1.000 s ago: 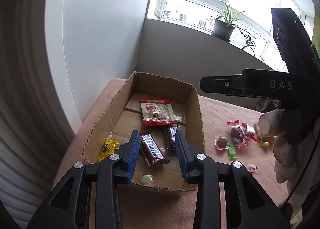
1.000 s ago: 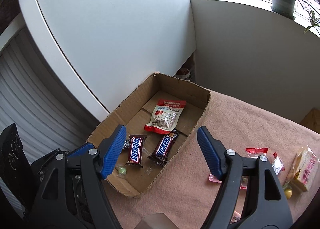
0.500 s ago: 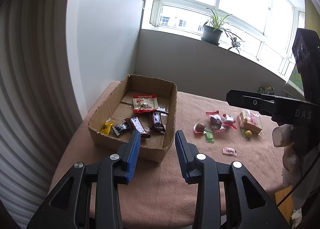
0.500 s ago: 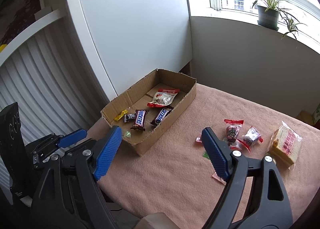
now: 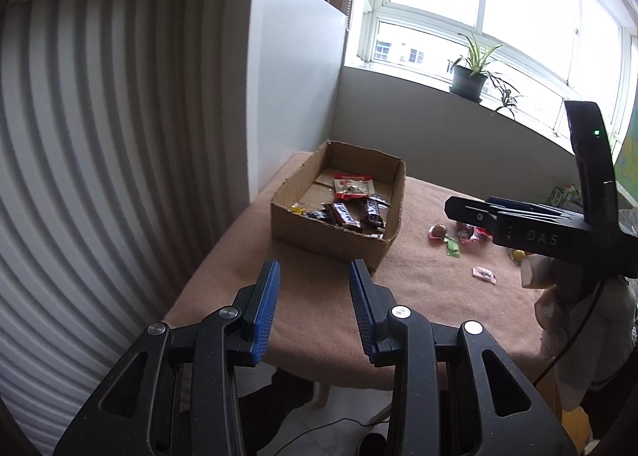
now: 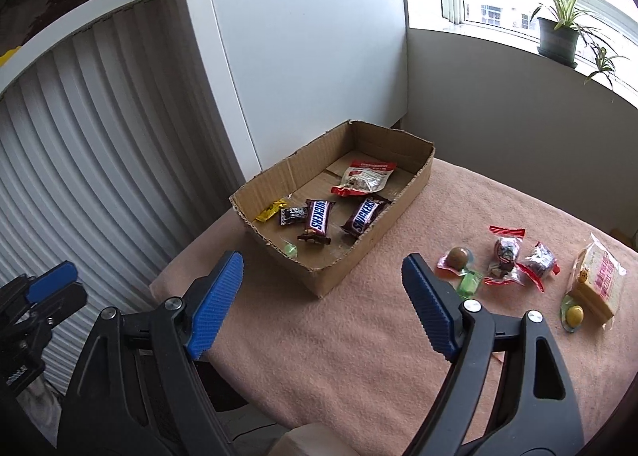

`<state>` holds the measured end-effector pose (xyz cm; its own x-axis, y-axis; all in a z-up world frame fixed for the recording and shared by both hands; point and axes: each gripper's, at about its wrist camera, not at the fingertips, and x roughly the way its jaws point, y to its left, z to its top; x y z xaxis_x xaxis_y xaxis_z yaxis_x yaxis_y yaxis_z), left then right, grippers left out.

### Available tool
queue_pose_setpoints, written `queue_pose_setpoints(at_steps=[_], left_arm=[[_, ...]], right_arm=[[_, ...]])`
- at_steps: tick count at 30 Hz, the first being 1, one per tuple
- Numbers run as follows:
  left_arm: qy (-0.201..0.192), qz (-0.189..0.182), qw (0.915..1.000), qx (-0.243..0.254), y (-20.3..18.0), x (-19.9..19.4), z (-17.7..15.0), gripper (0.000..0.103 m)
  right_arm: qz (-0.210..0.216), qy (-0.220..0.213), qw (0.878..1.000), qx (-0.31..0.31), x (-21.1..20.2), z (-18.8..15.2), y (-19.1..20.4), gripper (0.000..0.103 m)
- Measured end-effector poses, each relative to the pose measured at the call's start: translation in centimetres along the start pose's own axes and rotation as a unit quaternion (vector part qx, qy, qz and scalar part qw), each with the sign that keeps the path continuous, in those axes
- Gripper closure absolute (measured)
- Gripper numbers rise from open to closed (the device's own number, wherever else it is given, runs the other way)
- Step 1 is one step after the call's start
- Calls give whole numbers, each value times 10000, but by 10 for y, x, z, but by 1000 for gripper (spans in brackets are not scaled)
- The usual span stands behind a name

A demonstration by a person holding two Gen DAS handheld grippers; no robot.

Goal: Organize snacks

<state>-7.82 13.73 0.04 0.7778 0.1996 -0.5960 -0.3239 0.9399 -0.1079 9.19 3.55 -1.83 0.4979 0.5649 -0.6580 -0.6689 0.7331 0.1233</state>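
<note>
A cardboard box (image 6: 371, 248) (image 5: 331, 234) stands on the table's left side. It holds two Snickers bars (image 6: 317, 217), a red-white snack pouch (image 6: 365, 177), a yellow candy (image 6: 271, 210) and small sweets. Loose snacks lie to its right: a brown ball candy (image 6: 456, 256), red-wrapped candies (image 6: 506, 252), a green candy (image 6: 468, 284), a wrapped cake (image 6: 598, 282) and a yellow candy (image 6: 574, 313). My left gripper (image 5: 315, 276) is open and empty, held back before the table's near edge. My right gripper (image 6: 323, 276) is open wide and empty, above the near edge.
The table has a pink cloth (image 6: 359, 356). A white cabinet (image 6: 303, 57) and a ribbed white wall stand left of it. A potted plant (image 6: 558, 37) sits on the window sill behind. A small pink candy (image 5: 483, 274) lies near the right gripper's body.
Both grippers have pulled back and up from the box, which now looks smaller and farther. Both stay open and empty. The snacks have not moved.
</note>
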Motion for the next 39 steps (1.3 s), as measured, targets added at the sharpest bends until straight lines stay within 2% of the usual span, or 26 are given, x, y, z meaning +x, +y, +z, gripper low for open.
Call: queue_pose_setpoints(at_steps=[5, 9, 12, 15, 18, 24, 31, 35, 39], left_arm=[[-121, 421, 9990, 36, 27, -35, -3, 69], [-182, 679, 9974, 134, 33, -53, -5, 69], [-253, 713, 9970, 128, 31, -60, -7, 69], [-258, 624, 9976, 176, 22, -56, -9, 69], [-165, 381, 9989, 206, 9, -41, -11, 69], [163, -243, 9993, 243, -17, 3, -22, 69], [718, -1024, 9909, 491, -61, 73, -34, 69], [975, -1369, 9833, 702, -94, 110, -33, 69], [1126, -1637, 9764, 851, -124, 137, -24, 69]], right_arm=[[134, 66, 9998, -99, 13, -3, 29, 19], [194, 42, 9995, -241, 14, -6, 41, 19], [269, 55, 9993, -239, 9, -10, 37, 19], [124, -10, 9997, -221, -3, -18, 22, 19], [6, -6, 10000, -6, -14, -27, -3, 19], [-743, 41, 9957, 554, -41, -57, -75, 19], [-1380, 271, 9805, 1372, -63, -91, -168, 19], [-1248, 428, 9753, 1769, -54, -102, -204, 19], [-920, 444, 9792, 1753, -37, -104, -212, 19]])
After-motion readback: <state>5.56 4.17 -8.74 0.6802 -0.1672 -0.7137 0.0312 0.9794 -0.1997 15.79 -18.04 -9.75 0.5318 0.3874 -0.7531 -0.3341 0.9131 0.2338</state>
